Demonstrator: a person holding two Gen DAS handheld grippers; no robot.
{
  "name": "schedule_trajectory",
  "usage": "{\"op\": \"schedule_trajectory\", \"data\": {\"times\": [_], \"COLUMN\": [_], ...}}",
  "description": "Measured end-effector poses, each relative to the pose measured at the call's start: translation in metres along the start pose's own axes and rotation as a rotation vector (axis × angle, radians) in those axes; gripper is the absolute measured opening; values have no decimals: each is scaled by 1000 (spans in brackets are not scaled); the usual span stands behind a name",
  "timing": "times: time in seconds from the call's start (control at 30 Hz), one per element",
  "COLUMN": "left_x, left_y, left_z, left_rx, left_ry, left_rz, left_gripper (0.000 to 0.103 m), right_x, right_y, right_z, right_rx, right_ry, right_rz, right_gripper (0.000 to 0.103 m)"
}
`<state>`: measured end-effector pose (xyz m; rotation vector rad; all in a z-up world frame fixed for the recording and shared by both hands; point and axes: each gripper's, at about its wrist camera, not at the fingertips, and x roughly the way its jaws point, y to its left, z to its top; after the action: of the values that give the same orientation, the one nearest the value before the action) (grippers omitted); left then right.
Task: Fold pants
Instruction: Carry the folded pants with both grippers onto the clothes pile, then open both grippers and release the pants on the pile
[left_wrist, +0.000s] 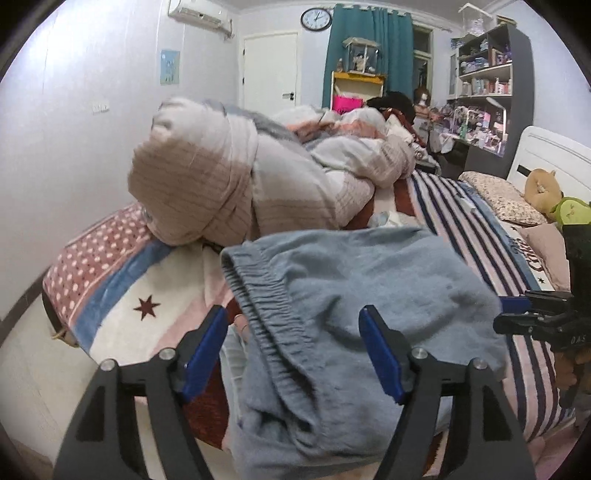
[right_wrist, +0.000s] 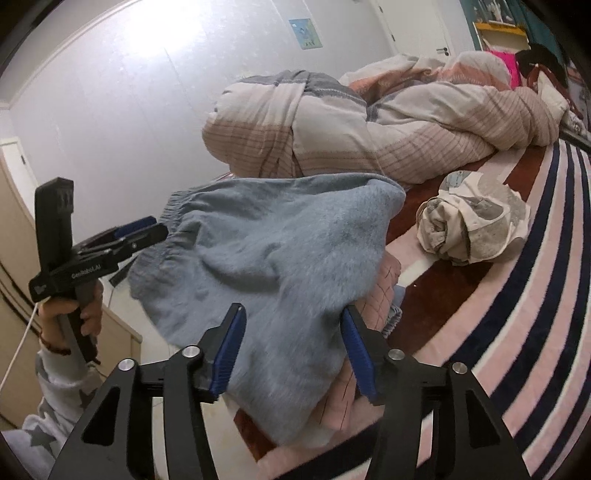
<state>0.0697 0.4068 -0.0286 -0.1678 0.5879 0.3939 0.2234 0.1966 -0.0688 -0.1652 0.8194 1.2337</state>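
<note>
A pair of soft blue-grey pants is lying in a loose heap at the near edge of a bed, partly hanging over the side. The elastic, gathered waistband is showing along the left edge of the heap in the left wrist view.

The left gripper is reaching over the pants with its blue-padded fingers standing spread apart. The waistband and a fold of the fabric are lying between them, but the pads are not pressing on the cloth.

The right gripper is hovering at the other side of the heap, its jaws also standing apart. A bulge of the blue-grey fabric is sitting between the two blue pads, and whether the pads are touching it cannot be told. Just beside the right finger, a pink checked cloth is peeking out from under the pants.

In the right wrist view, a hand in a star-printed sleeve is gripping the handle of the left gripper at the left edge of the picture.

The bed is wearing a cover with navy, pink and white stripes and a dark red star. Behind the pants, a large rolled duvet in beige and pink checks is lying across the bed. A small crumpled white and grey cloth is resting on the stripes, apart from the pants.
</note>
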Motion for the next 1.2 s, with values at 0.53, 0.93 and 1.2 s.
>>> {"op": "schedule_trajectory", "data": {"times": [0.53, 0.93, 1.2], "left_x": [-56, -99, -106], "left_y": [-171, -309, -341], "left_z": [-23, -70, -89], "left_rx": [61, 131, 149], "left_ry": [-173, -291, -253], "left_rz": [-225, -330, -342], "left_gripper": [87, 91, 92], "right_x": [-151, -301, -334], "right_y": [0, -4, -8], "right_z": [-88, -205, -240], "right_rx": [31, 26, 65], "right_ry": [-179, -393, -438], "right_rz": [-136, -589, -684], "right_gripper": [82, 102, 102]}}
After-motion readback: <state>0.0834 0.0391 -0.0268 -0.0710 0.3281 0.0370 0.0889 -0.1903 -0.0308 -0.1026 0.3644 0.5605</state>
